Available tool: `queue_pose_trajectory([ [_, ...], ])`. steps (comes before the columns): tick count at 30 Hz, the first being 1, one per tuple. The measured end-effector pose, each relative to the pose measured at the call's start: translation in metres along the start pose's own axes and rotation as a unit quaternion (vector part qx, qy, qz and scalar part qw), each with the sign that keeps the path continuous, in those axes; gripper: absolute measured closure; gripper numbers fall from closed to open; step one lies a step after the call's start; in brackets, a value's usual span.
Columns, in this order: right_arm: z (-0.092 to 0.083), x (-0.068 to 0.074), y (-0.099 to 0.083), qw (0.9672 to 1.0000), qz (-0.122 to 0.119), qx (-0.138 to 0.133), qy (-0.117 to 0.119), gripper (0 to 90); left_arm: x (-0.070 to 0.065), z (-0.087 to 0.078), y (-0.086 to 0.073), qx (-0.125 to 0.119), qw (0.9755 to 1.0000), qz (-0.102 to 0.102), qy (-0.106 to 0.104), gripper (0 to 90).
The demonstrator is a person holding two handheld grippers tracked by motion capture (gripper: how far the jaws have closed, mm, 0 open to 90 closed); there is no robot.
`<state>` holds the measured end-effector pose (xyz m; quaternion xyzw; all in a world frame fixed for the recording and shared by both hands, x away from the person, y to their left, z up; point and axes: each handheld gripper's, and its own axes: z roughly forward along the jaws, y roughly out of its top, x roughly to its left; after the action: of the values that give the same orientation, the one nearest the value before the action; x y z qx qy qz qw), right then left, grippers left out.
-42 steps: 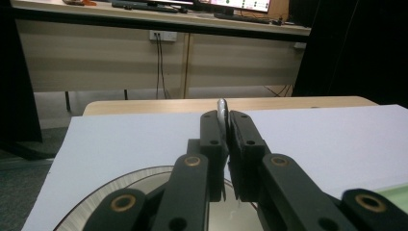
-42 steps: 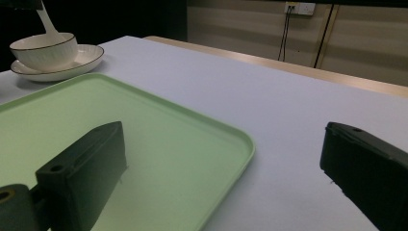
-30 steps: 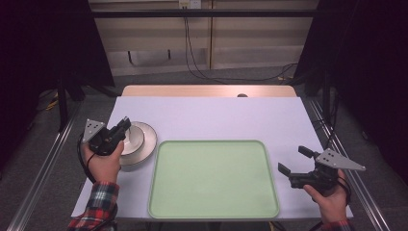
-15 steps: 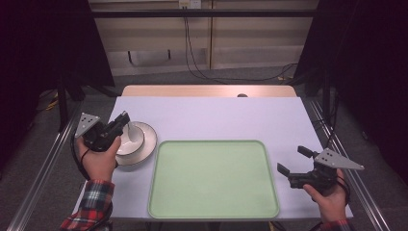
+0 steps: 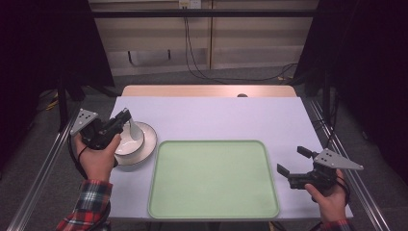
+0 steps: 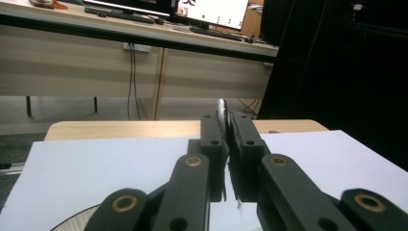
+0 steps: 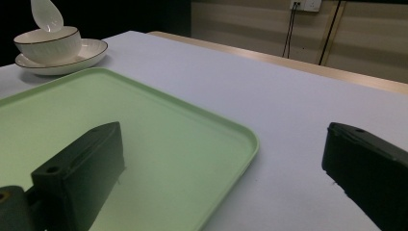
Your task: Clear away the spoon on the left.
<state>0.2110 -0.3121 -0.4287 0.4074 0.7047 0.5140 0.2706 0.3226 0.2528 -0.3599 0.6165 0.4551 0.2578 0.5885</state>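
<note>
Nearest me, my right gripper (image 5: 292,165) rests at the table's (image 5: 211,115) right edge, jaws spread wide, nothing between them, beside the pale green tray (image 5: 213,179). On the left, my left gripper (image 5: 126,115) pinches a white ceramic spoon (image 7: 46,15) by its thin handle; the glossy oval spoon is raised over a white dark-rimmed bowl (image 7: 47,44) sitting on a matching saucer (image 5: 144,149).

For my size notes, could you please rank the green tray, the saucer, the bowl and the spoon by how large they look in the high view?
1. Green tray, by far the largest.
2. Saucer.
3. Bowl, partly hidden by the left gripper.
4. Spoon, smallest, though its handle is hidden by the gripper.
</note>
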Motion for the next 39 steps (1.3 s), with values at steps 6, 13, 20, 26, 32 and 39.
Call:
queue_pose_trajectory([
  [6, -0.001, -0.001, 0.0, 1.0, 0.0, 0.0, 0.002, 0.3, -0.007, 0.001, 0.007, 0.001, 1.0, 0.006, -0.008, 85.6],
  [13, 0.0, 0.0, 0.0, 1.0, 0.002, 0.002, 0.001, 0.3, -0.016, 0.002, 0.011, 0.006, 0.9997, 0.004, -0.025, 85.6],
  [20, 0.0, 0.001, 0.0, 1.0, 0.0, 0.004, 0.005, 0.3, -0.023, 0.004, 0.012, 0.007, 0.9992, 0.007, -0.04, 85.6],
  [26, 0.0, 0.001, 0.0, 1.0, -0.002, 0.004, 0.006, 0.3, -0.03, 0.005, 0.015, 0.008, 0.9984, 0.008, -0.055, 85.6],
  [32, 0.001, 0.002, 0.0, 1.0, -0.003, 0.005, 0.007, 0.4, -0.038, 0.008, 0.013, 0.013, 0.9973, 0.009, -0.071, 85.6],
  [39, 0.001, 0.002, 0.0, 0.9999, -0.005, 0.005, 0.007, 0.4, -0.047, 0.012, 0.008, 0.024, 0.9954, 0.006, -0.092, 85.6],
])
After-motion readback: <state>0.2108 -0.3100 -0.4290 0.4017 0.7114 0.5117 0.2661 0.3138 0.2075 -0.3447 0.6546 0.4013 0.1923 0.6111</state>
